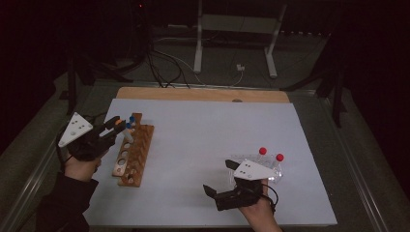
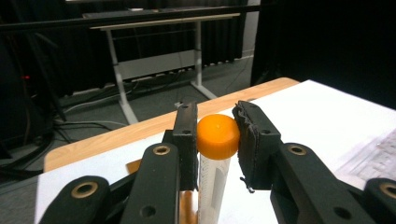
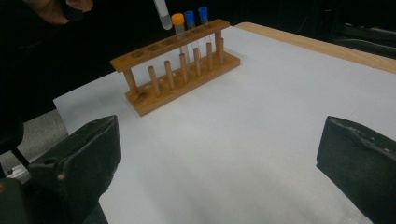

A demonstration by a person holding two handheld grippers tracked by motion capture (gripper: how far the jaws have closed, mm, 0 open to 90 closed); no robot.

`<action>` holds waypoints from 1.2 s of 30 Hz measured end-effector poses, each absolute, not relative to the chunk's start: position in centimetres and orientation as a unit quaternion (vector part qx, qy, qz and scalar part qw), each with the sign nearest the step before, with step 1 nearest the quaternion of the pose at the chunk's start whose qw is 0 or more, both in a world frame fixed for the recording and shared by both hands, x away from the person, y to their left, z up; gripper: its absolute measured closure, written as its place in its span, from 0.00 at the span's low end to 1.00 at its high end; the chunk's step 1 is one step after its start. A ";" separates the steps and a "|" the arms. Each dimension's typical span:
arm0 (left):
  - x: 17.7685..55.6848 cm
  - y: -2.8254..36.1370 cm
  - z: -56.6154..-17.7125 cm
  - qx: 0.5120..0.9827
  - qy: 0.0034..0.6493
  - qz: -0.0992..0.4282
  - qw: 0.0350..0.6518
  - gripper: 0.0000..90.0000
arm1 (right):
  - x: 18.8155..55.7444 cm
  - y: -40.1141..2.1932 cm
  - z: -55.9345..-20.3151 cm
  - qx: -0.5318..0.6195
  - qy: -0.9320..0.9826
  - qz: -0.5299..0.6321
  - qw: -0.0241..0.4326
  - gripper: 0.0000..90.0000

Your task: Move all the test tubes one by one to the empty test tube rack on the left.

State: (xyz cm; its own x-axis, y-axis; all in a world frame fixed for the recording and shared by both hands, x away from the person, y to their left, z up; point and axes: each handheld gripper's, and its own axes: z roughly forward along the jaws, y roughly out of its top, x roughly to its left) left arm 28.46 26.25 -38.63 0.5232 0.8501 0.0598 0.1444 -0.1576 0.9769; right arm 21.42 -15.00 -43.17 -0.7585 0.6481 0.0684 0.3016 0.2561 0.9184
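My left gripper (image 1: 117, 124) is shut on the orange cap of a clear tube (image 2: 217, 136), which hangs upright just above the far end of a wooden tube rack (image 1: 131, 151). The tube's round bottom (image 3: 162, 13) hangs above the rack (image 3: 177, 70), apart from it. One orange-capped tube (image 3: 177, 21) and two blue-capped tubes (image 3: 189, 17) stand in the rack's far holes. My right gripper (image 1: 220, 177) rests near the table's front edge, jaws wide open with nothing between them (image 3: 219, 154).
A clear tray (image 1: 241, 159) with two red-capped tubes (image 1: 263, 151) lies just behind my right hand. White paper (image 1: 203, 140) covers the wooden tabletop. A white desk frame (image 1: 232, 38) stands on the floor beyond the table.
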 end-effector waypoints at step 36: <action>30.5 26.7 -45.6 0.733 0.416 0.299 0.448 0.80 | 21.4 -15.0 -43.2 0.304 0.779 0.525 0.157 0.00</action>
State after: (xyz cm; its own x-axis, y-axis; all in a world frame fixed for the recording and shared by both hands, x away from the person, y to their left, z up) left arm 30.52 26.70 -45.60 0.4754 0.8773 0.0661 0.3414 -0.2533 0.9051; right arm 21.38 -14.97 -43.18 -0.7660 0.6384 0.0747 0.3094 0.2644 0.9134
